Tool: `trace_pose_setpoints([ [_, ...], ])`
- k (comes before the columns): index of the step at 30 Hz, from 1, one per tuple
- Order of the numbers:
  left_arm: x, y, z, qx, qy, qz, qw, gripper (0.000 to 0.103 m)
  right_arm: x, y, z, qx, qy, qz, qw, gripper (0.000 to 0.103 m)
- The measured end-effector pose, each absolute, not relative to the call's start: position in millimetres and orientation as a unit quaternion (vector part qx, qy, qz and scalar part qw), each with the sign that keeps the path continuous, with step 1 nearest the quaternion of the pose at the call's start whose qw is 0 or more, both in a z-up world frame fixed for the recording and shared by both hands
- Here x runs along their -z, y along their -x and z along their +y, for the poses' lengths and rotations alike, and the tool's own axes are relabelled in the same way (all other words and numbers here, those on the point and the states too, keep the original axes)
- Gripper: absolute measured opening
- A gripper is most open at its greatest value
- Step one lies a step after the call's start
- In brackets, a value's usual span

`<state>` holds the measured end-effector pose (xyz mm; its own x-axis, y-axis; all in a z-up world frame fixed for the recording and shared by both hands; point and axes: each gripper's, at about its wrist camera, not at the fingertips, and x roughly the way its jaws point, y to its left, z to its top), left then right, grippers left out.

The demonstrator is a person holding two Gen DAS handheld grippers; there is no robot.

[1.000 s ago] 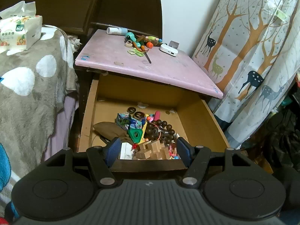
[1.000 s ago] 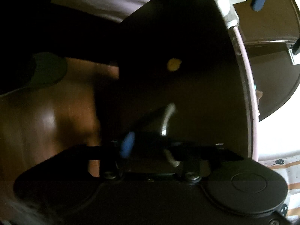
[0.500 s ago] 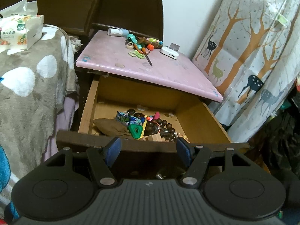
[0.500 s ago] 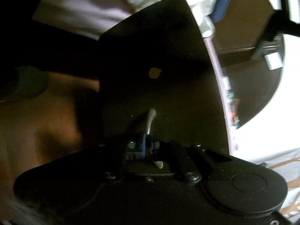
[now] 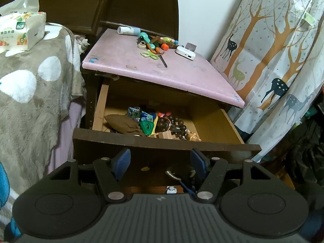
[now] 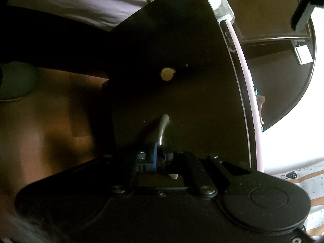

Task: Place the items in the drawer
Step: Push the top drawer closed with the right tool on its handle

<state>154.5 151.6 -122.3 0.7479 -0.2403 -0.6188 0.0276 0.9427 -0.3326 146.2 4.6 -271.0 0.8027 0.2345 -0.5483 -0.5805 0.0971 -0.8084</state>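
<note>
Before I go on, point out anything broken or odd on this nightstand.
The drawer front is missing one handle mount: a bare pale patch shows where hardware would sit. The right claw is shut on the metal handle. A strip of tape hangs under the pink top.

Home bedroom: blanketed bed (image 5: 34,93), nightstand (image 5: 162,68)

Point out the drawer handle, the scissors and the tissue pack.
drawer handle (image 6: 163,127): right wrist view, on its metal bar.
scissors (image 5: 150,54): left wrist view, on the green finger loops.
tissue pack (image 5: 19,33): left wrist view, on its printed front.
</note>
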Motion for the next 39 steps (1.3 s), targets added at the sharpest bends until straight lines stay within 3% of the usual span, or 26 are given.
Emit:
trace_pose_setpoints([
  [33, 128, -170, 150, 0.075, 0.134, 0.357, 0.921, 0.064, 285, -245, 9, -0.267, 0.629, 0.105, 0.723, 0.000],
  [39, 129, -171, 150, 0.075, 0.132, 0.361, 0.920, 0.064, 284, -267, 19, -0.254, 0.622, 0.129, 0.729, 0.000],
])
